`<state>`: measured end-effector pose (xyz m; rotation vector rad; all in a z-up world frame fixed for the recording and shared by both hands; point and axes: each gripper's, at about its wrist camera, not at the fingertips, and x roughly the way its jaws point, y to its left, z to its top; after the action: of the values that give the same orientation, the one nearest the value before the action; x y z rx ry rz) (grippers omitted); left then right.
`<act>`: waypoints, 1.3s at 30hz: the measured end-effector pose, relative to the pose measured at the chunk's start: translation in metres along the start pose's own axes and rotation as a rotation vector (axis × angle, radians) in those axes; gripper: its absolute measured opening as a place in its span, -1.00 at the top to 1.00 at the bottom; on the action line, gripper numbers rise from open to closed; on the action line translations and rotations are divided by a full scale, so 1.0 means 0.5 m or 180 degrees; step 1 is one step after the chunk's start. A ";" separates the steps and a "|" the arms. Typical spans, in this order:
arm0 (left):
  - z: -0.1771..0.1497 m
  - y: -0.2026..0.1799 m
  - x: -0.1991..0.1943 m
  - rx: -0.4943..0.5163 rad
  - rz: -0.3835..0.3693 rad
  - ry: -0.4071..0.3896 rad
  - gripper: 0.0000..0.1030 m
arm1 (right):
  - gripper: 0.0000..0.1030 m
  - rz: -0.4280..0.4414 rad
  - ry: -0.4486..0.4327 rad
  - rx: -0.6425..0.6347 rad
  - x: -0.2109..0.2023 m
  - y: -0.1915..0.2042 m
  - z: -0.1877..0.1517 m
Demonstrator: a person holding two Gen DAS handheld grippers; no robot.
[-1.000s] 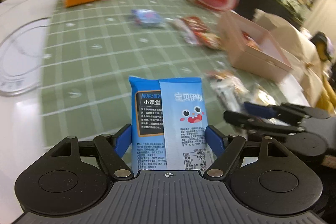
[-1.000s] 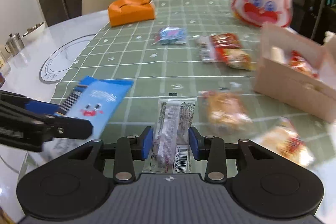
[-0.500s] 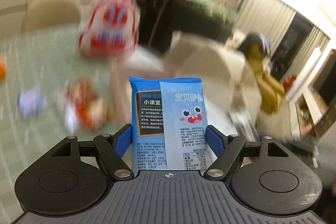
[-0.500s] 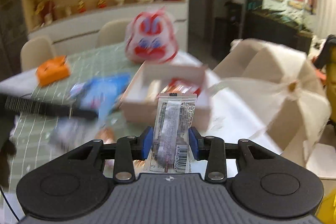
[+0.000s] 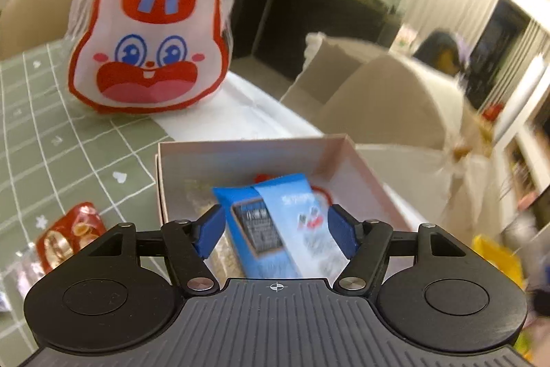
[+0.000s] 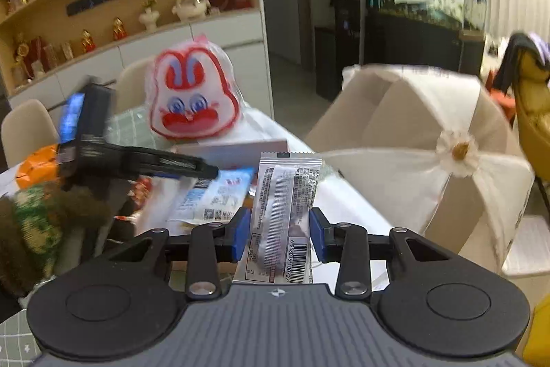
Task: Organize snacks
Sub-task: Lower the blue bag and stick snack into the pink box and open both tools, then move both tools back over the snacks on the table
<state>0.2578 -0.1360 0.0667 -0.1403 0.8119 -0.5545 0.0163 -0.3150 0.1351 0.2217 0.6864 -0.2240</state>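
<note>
With the left tool spread wide, the blue packet loose over the box, the right tool, clamping the silver packet, should release low inside.

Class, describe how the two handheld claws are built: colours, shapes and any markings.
Both look alike. The left claw and right claw have blue finger pads on black linkage bars with silver pivot screws, two round black discs, and a grey ribbed body with a small crosshair mark. No cables show.
</note>
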 end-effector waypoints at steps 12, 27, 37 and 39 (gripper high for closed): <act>-0.081 0.177 -0.206 -0.0671 0.0248 -0.0309 -0.40 | 0.24 0.0678 0.0558 0.0128 0.315 0.118 0.139; -0.055 0.457 -0.178 -0.1012 0.1165 -0.0211 -0.40 | -0.05 0.0539 0.0432 -0.0665 0.188 0.249 0.008; -0.136 0.346 -0.210 -0.0301 0.1074 0.0178 -0.31 | -0.17 0.0529 0.0482 -0.1055 0.093 0.265 -0.138; -0.172 0.327 -0.234 -0.0307 0.0989 0.0238 -0.31 | -0.17 0.0546 0.0577 -0.0975 0.098 0.261 -0.153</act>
<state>0.1984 0.0713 0.0303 -0.0799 0.9136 -0.2286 0.0433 -0.1761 0.0624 0.0064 0.8663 0.0676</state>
